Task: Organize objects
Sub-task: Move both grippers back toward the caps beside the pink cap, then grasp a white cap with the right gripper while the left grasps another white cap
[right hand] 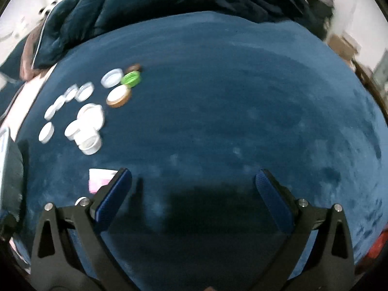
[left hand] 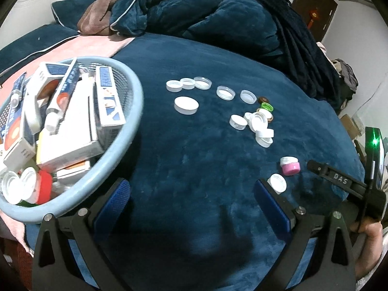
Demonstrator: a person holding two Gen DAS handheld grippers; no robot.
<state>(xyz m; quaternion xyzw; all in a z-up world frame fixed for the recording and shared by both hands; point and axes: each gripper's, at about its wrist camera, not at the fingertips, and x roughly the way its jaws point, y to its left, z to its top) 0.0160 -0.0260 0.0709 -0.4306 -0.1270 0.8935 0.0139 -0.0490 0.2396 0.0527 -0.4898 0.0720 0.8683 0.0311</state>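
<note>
Several white bottle caps lie on the dark blue bedspread: a row (left hand: 188, 83) and a larger round lid (left hand: 186, 105) in the middle, and a pile (left hand: 260, 127) with a green cap (left hand: 266, 107) to the right. A pink jar (left hand: 289, 166) and a white cap (left hand: 277, 182) lie near my left gripper's right finger. My left gripper (left hand: 191, 195) is open and empty above the bedspread. My right gripper (right hand: 194, 181) is open and empty; the pink jar (right hand: 98, 180) sits just left of its left finger. The caps (right hand: 88, 126) and the green cap (right hand: 131, 78) show at its left.
A light blue mesh basket (left hand: 135, 111) at the left holds medicine boxes, tubes, white caps and a red cap. A heap of blue blankets (left hand: 206, 12) lies at the back. The right gripper's body (left hand: 349, 186) shows at the right edge.
</note>
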